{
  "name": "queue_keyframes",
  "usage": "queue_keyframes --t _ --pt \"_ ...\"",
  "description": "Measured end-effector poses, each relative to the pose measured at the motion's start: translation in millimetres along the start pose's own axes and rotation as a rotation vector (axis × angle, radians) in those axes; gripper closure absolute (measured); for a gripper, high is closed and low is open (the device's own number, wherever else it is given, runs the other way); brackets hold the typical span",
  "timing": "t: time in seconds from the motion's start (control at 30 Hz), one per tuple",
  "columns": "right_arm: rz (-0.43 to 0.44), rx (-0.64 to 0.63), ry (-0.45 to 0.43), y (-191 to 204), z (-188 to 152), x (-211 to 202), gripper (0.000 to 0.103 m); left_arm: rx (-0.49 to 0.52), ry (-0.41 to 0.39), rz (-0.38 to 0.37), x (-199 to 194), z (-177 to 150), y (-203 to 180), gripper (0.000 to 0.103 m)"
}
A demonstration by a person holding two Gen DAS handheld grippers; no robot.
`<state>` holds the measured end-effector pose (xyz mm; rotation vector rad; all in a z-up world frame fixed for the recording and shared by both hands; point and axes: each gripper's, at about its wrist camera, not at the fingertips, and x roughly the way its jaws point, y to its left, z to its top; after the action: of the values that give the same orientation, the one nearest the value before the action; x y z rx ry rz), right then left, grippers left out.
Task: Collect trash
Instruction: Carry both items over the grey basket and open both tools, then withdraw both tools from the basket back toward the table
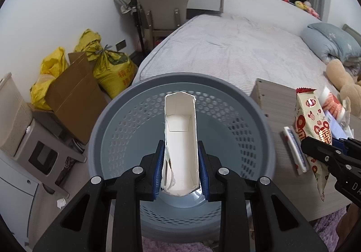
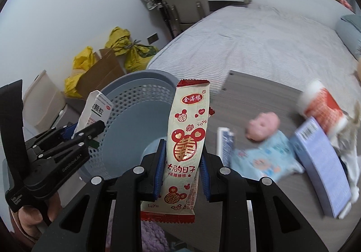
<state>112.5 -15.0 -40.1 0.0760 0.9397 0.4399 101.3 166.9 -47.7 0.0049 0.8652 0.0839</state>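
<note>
My left gripper (image 1: pixel 180 168) is pinching an open white cardboard carton (image 1: pixel 180 139), torn along one edge, right over the round grey-blue plastic basket (image 1: pixel 243 116) with its perforated wall. My right gripper (image 2: pixel 180 173) is squeezing a glossy cream candy wrapper (image 2: pixel 187 139) printed in red, crimped at both ends, just right of that basket. I am working above a pale wood-grain tabletop (image 2: pixel 237 103); farther off are lying a striped grey bed (image 1: pixel 237 48) and yellow sacks (image 1: pixel 112 66) by a white wall.
</note>
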Motion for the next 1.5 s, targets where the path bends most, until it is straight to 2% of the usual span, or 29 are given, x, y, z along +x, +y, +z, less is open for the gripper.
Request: queue_keyframes --t 0.3,0.57,0.63,0.67,0.7,0.73,0.77,1.07,1.43,1.5 --pt "0.087 -0.063 0.041 38 24 43 0.076 -0.051 0.041 0.037 20 2 33 0.074" --pt "0.101 -0.09 0.054 51 32 59 0.075 -0.086 0.054 0.051 26 3 47 0.074" --pt "0.101 -0.093 0.051 53 33 60 0.074 -0.091 0.054 0.051 26 3 49 0.066" --pt "0.101 -0.093 0.05 53 33 59 0.066 -0.093 0.052 0.053 26 3 50 0.062" --pt "0.104 -0.092 0.047 53 33 59 0.051 -0.095 0.048 0.058 25 3 51 0.051" --pt "0.105 -0.09 0.037 53 32 57 0.045 -0.096 0.042 0.065 23 2 50 0.038" --pt "0.101 -0.088 0.026 53 31 55 0.044 -0.096 0.036 0.071 23 3 50 0.035" --pt "0.074 -0.086 0.023 53 28 53 0.044 -0.111 0.035 0.103 19 2 54 0.03" --pt "0.049 -0.098 0.01 57 26 46 0.044 -0.114 0.007 0.124 7 1 56 0.008" --pt "0.047 -0.096 0.009 56 25 45 0.044 -0.12 0.005 0.127 6 1 58 0.007"
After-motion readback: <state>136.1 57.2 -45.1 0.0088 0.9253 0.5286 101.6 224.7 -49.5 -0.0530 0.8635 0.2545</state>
